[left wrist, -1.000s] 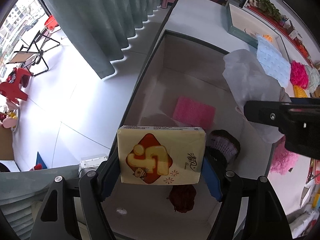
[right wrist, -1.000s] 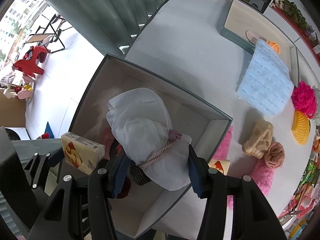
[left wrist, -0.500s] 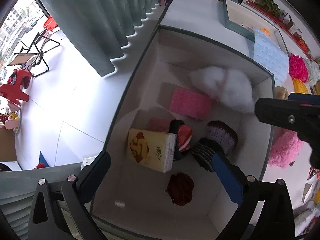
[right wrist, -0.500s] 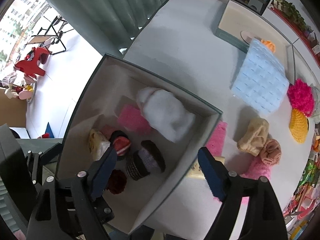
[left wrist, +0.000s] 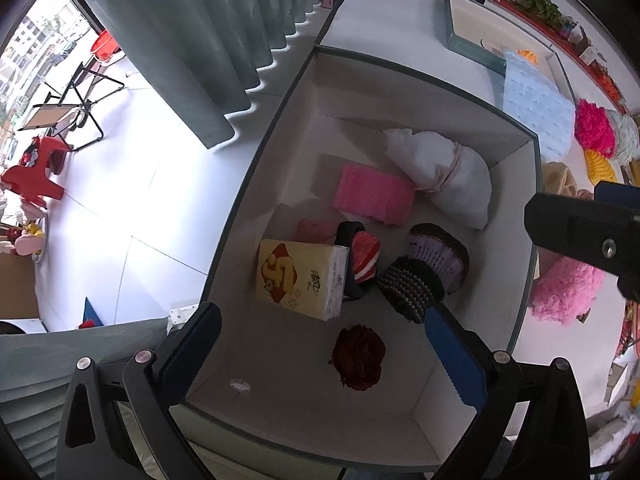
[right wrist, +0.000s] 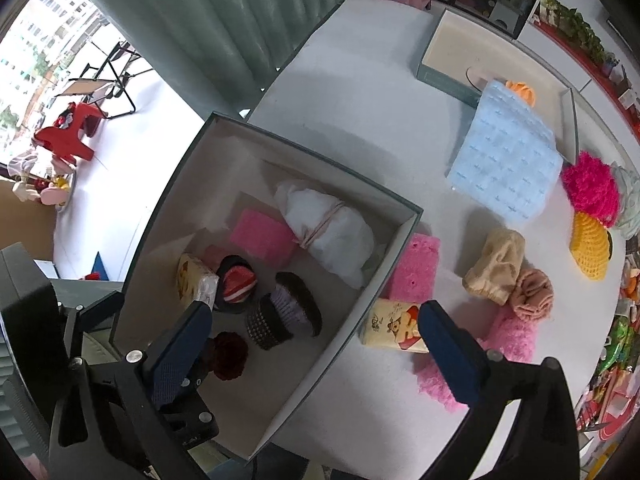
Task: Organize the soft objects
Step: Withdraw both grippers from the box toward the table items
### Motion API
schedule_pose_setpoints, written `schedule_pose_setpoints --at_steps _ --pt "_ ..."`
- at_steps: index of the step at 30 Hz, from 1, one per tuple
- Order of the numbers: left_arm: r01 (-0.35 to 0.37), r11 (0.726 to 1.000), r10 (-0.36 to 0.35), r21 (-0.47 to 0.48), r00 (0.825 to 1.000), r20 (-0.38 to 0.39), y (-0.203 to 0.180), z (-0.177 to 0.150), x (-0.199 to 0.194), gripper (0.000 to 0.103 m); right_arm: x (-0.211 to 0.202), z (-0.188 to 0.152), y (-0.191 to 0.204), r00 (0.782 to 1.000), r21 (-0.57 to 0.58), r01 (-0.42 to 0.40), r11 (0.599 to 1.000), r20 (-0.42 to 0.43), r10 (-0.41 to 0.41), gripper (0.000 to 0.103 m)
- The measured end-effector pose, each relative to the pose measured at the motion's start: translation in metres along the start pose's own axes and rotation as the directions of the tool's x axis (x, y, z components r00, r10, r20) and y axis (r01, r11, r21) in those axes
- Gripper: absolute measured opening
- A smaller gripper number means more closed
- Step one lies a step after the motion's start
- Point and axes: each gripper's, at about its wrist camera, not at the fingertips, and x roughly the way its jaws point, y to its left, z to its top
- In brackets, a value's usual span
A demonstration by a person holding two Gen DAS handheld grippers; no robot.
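A grey open box (left wrist: 280, 148) sits below both grippers. In it lie a yellow tissue pack (left wrist: 300, 280), a white bundle tied with string (left wrist: 440, 176), a pink sponge (left wrist: 372, 196), knitted pieces (left wrist: 424, 268) and a dark red pompom (left wrist: 360, 356). My left gripper (left wrist: 320, 320) hangs open above the tissue pack, holding nothing. Over the box's right wall, my right gripper (right wrist: 314, 312) has its jaws opening wide and nothing between them. The white bundle (right wrist: 328, 232) rests free in the box's far corner.
On the white table right of the box lie a second tissue pack (right wrist: 394, 326), a pink sponge (right wrist: 414, 272), beige cloths (right wrist: 496, 268), a blue cloth (right wrist: 508, 164), fluffy pink pieces (right wrist: 508, 340) and a yellow knit (right wrist: 590, 248). A second box (right wrist: 440, 60) stands at the back.
The left gripper let go of the tissue pack, which now lies in the box. The right gripper released the white bundle into the far corner and shifted right.
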Motion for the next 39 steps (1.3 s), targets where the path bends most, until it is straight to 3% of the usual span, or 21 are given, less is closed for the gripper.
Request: schedule_pose_setpoints --at_steps 17,29,34,39 --pt "-0.111 0.994 0.111 0.018 0.994 -0.018 -0.013 -0.009 -0.01 0.102 -0.004 -0.017 -0.002 0.997 -0.005 -0.075 0.997 -0.012 0.075 0.103" --pt "-0.141 0.989 0.139 -0.046 0.989 -0.046 -0.027 -0.021 -0.018 0.102 -0.014 -0.024 -0.012 0.993 -0.064 -0.121 0.991 0.002 0.122 0.103" --pt "-0.181 0.983 0.179 -0.034 0.983 -0.047 -0.045 -0.023 -0.023 0.102 -0.016 -0.029 -0.023 0.989 -0.073 -0.15 0.986 0.001 0.151 0.103" --pt "-0.161 0.987 0.161 0.012 0.986 -0.039 -0.081 -0.026 -0.027 0.102 -0.017 -0.041 -0.058 0.989 -0.032 -0.15 0.988 -0.005 0.15 0.103"
